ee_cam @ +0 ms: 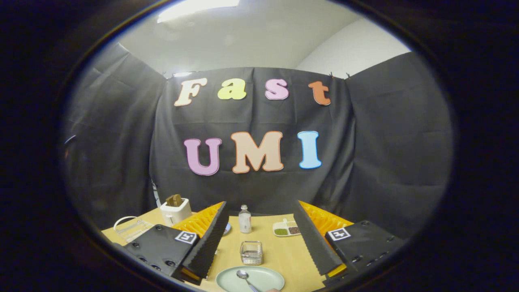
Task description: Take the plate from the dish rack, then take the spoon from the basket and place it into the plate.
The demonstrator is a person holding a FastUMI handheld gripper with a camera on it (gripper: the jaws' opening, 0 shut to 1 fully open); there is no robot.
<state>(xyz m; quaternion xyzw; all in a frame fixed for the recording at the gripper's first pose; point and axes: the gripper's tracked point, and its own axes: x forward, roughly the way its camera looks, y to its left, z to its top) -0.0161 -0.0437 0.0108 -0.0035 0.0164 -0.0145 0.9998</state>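
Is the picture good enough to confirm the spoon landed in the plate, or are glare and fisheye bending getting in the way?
Gripper view: even overhead light, no glare on the pale green round plate; the shiny metal spoon reads sharp in it. Fisheye bends the wooden table edges and booth walls. The open gripper holds nothing; the small wire basket between its fingers is clear.

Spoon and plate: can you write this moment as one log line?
hand-held gripper: open, holding nothing | spoon: in plate | plate: on table, between fingers | basket: just beyond plate
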